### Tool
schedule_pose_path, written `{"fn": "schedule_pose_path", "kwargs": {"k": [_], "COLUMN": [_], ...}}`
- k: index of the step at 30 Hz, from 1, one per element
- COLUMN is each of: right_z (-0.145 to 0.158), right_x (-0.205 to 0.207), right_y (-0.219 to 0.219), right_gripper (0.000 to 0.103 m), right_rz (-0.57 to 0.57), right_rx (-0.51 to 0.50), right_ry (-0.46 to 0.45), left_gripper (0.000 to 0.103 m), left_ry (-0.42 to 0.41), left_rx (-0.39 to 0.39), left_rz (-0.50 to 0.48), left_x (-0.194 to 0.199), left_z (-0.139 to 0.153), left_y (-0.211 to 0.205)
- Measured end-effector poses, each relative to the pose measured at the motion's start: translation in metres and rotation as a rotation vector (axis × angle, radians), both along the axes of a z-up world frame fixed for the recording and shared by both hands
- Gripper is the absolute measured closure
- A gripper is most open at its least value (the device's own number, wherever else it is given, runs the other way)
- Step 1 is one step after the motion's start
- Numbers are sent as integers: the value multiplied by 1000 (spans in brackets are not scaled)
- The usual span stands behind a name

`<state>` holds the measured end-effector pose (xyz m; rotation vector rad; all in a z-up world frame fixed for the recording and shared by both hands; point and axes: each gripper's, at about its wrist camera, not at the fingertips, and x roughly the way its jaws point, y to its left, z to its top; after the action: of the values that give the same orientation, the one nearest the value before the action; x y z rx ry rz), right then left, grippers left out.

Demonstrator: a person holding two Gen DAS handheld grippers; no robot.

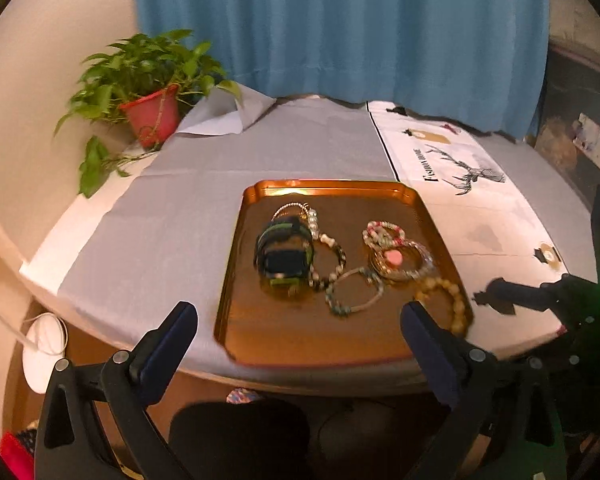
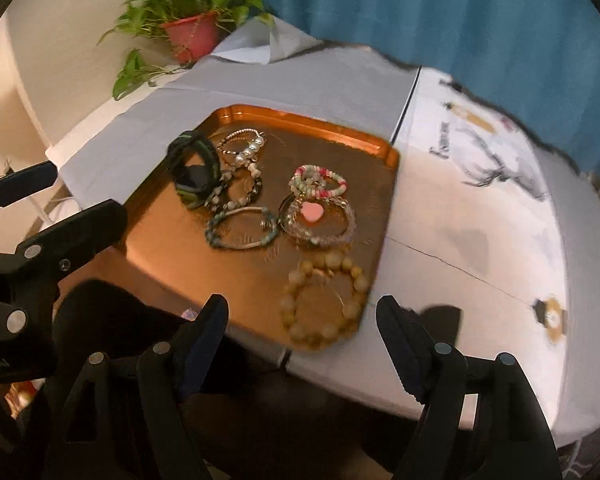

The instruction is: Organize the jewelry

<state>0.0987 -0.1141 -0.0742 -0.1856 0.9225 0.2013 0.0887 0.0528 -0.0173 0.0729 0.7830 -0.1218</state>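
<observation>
- Fingers of left gripper [image 1: 299, 322] spread wide, nothing between them; fingers of right gripper [image 2: 302, 316] spread fairly wide, likewise empty. Both hover off the near edge of the copper tray [image 2: 160, 236].
- Jewelry lying loose inside the tray: amber bead bracelet [image 2: 325, 301] at the near right corner, pink-heart bracelet [image 2: 318, 216] just beyond, teal bracelet [image 2: 242, 227] mid-tray, dark watch [image 2: 194, 176] toward the far left.
- Handling, judged: light, limp on the strand, beads hard and rounded, likely to roll or slip. Pinch across one side of the loop.
- Overlapping bracelets near the watch hard to separate; motion blur throughout; tray's near left corner hidden.
</observation>
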Motion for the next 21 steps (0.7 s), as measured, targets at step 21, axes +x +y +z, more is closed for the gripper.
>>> {"fn": "schedule_pose_path", "kwargs": {"k": [21], "right_z": [24], "right_x": [-73], "right_y": [0], "right_gripper": [25], "right_rz": [-19], "right_rx": [-21], "right_ry": [-180], "left_gripper": [1], "left_ry": [-115], "left_rx": [14], "left_rz": [103], "left_x": [-65], "left_z": [17], "left_y": [12]}}
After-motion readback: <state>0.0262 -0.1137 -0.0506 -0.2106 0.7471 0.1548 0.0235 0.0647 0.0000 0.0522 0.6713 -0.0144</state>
